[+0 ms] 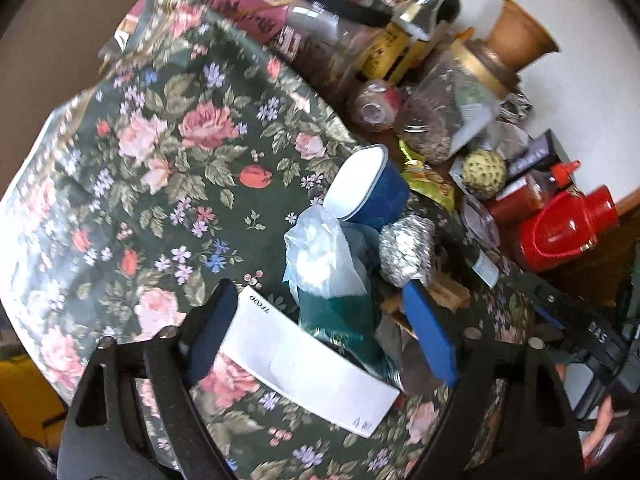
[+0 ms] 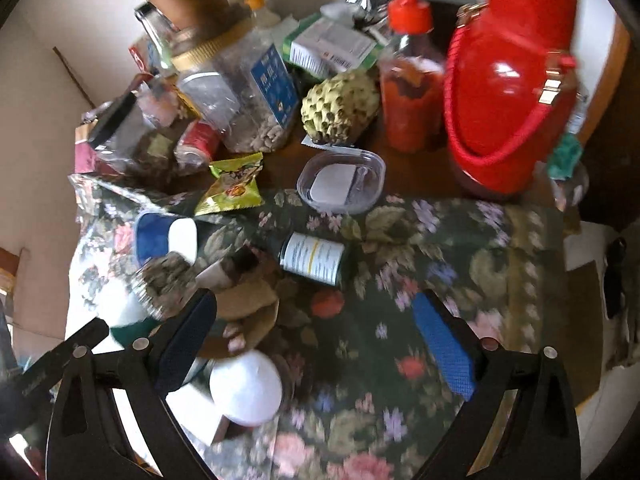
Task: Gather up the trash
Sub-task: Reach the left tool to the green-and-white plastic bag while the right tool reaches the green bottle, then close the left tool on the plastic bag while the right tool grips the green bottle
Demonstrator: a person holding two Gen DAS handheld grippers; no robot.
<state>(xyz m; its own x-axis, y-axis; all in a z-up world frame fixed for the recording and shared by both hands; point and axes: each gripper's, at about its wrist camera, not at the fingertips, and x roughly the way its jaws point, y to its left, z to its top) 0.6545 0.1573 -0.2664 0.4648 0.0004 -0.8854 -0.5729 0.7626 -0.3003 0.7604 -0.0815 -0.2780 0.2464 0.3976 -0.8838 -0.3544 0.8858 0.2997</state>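
- The left gripper [image 1: 322,330] hangs over the floral cloth [image 1: 168,160] with its jaws wide apart and nothing between the pads. A white card [image 1: 308,368] and a clear bag [image 1: 324,252] lie on the cloth below the gap.
- The bag is bunched over something teal [image 1: 336,312]; what that is cannot be told.
- Behind the bag a blue cup [image 1: 368,188] lies on its side, white inside showing, and a foil ball [image 1: 406,250] sits just beside it.
- Near the right finger of this gripper lie brownish scraps, partly hidden by the blue pad and too blurred to name.
- The right gripper [image 2: 316,344] is also spread wide and holds nothing.
- In the right view the cup [image 2: 164,236] and foil [image 2: 164,284] lie at the left, with a white round thing [image 2: 246,388] partly covered by the left finger.
- A small bottle [image 2: 314,258] lies on its side mid-cloth. A green wrapper [image 2: 234,186] lies at the cloth's far edge.
- A clear tub [image 2: 342,184] sits just past it.
- At the back stand a red flask [image 2: 516,88], a sauce bottle [image 2: 410,88], a scaly green fruit [image 2: 340,108] and a nut jar [image 2: 248,96].
- The jars further left are blurred and overlap, so their contents cannot be made out.
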